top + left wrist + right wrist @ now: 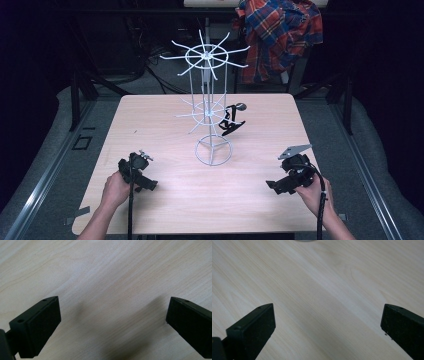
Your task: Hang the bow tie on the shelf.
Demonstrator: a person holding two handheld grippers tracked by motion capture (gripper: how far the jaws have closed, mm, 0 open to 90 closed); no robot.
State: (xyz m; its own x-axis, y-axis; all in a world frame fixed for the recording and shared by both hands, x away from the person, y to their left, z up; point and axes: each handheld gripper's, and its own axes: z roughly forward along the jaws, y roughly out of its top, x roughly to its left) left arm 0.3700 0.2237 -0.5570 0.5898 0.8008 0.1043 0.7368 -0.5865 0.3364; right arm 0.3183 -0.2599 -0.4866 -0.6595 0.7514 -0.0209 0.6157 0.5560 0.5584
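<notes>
Both grippers rest low over the near half of the desk [150,115], well apart from each other. Left gripper [148,185] sits near-left, right gripper [272,186] near-right. In each gripper view the jaws stand wide, with bare wood grain between them and nothing held.

The thing nearest the work: a white wire rack [210,107], upright at the desk's middle, on a ring base with two tiers of spokes. A black strap-like item [231,121] hangs on the lower tier's right side; its exact kind is too small to tell. It is nearer the right gripper, but well clear of both.

Risks as I judge them:
- The rack looks light and tall on a small base. A sideways pull on the hanging item could tip or drag it, unless the other gripper steadies the post.
- The spokes stand close together; a wide jaw could catch a neighbouring one on approach.
- The hook ends curve upward, so the item likely needs lifting before it is pulled outward; otherwise it snags.
- Trailing cables could sweep the base.

A plaid shirt [277,35] hangs beyond the far edge, out of the way.
</notes>
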